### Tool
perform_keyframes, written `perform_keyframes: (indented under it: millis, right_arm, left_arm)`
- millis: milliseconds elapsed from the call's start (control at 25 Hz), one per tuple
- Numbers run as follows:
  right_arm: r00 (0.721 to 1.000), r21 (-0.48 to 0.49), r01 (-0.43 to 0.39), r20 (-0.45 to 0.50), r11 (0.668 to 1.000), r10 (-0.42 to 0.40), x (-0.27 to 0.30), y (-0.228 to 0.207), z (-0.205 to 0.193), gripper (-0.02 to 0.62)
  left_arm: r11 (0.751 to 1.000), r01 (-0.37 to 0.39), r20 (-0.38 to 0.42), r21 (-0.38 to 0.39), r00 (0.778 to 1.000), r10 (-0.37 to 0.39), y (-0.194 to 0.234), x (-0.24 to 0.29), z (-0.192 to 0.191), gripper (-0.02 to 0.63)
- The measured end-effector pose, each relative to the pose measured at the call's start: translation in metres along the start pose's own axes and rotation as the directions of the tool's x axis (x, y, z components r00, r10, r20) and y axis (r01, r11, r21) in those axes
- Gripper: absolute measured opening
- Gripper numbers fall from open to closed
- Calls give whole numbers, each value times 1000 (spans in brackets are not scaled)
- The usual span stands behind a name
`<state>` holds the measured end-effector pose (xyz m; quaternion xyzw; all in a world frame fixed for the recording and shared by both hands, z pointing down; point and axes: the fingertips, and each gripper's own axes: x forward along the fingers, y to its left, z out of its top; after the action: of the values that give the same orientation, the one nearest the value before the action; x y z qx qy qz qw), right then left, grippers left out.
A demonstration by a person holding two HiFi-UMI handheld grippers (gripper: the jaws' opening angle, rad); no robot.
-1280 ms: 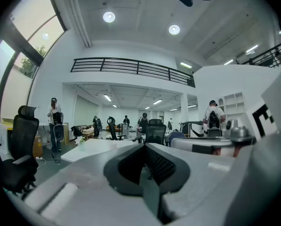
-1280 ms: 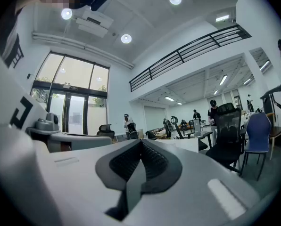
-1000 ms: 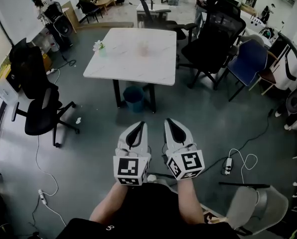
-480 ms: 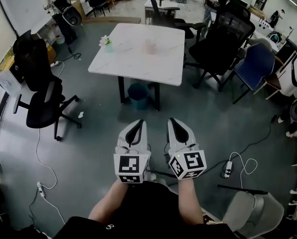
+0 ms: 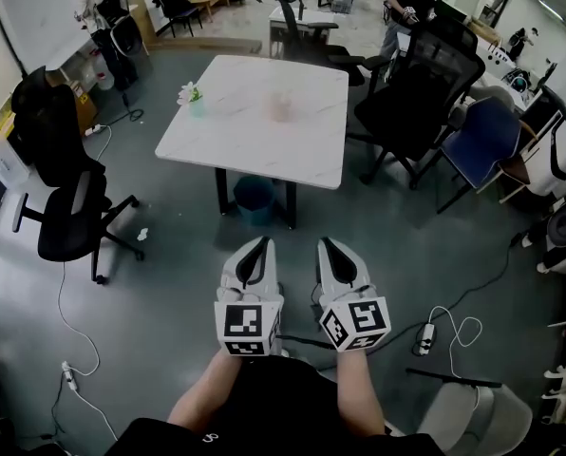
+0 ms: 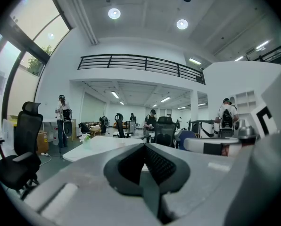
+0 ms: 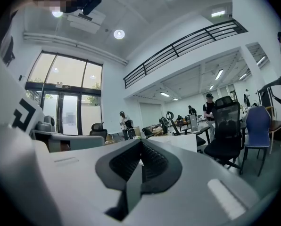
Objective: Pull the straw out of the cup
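The left gripper (image 5: 261,243) and the right gripper (image 5: 324,243) are held side by side at 6 o'clock in the head view, close together but not touching. Both point towards 12 o'clock above the grey floor (image 5: 169,293). Each gripper view shows its own jaws clenched together, the ribbed dark pads meeting along a seam with nothing between them. The person's forearms (image 5: 207,392) run back from the marker cubes to the bottom edge.

The cup (image 5: 281,107), pale pink and translucent, stands near the middle of the white tabletop (image 5: 235,141) at 12 o'clock, well apart from both grippers. It is too small and blurred to make out a straw. A small flower pot (image 5: 190,95) with white blooms sits near the tabletop's 9 o'clock edge. A blue bin (image 5: 254,196) stands on the floor under the table's near side.

A black office chair (image 5: 69,212) stands at 9 o'clock, and another black office chair (image 5: 416,74) stands at 2 o'clock with a blue chair (image 5: 481,136) just beside it. A power strip (image 5: 422,339) with a white cable lies on the floor at 4 o'clock, near the right gripper.
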<state>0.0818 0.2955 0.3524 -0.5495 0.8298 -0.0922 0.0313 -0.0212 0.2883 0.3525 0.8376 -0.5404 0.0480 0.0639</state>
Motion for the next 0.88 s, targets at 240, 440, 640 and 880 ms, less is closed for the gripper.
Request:
perform_keyframes:
  millis: [240, 440, 640, 880]
  right_arm:
    - [999, 26, -8, -38, 1000, 9, 43, -22, -19, 2]
    - [999, 47, -28, -44, 999, 30, 92, -38, -27, 2]
    - [999, 89, -28, -33, 996, 31, 151, -62, -29, 2]
    - [999, 145, -20, -26, 989, 24, 222, -93, -33, 2]
  left_arm:
    - [1000, -4, -40, -30, 999, 3, 20, 44, -19, 0]
    - [999, -18, -57, -39, 998, 16, 43, 90, -25, 0]
    - [1000, -14, -85, -23, 996, 12, 70, 147, -26, 0]
    - [1000, -3, -136, -14, 991, 1, 102, 221, -29, 0]
